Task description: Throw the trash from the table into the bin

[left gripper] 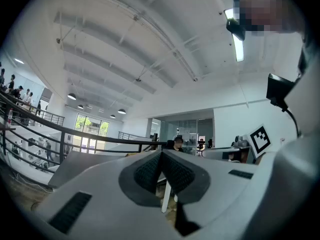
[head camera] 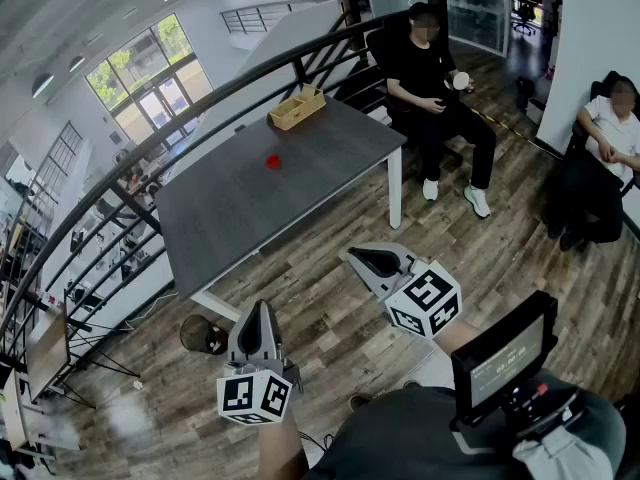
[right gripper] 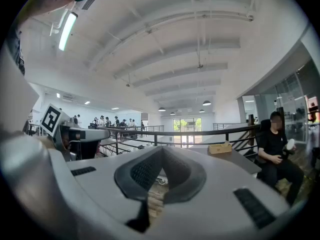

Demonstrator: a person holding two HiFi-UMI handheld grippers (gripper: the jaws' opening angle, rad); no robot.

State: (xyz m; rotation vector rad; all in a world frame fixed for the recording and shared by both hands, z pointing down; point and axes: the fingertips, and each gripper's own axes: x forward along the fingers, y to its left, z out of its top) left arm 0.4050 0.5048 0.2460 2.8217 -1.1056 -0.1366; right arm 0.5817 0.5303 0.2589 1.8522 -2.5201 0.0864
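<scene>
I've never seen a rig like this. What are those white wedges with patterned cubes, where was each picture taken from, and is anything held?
No robot: a person holds a two-jaw tool in each hand. The head view looks down from a camera on their head at the left tool and right tool; the other two pictures come from cameras riding on each tool. Both tools are shut and empty. On the table lie a red scrap and a wooden box; a bin stands on the floor beside it.
</scene>
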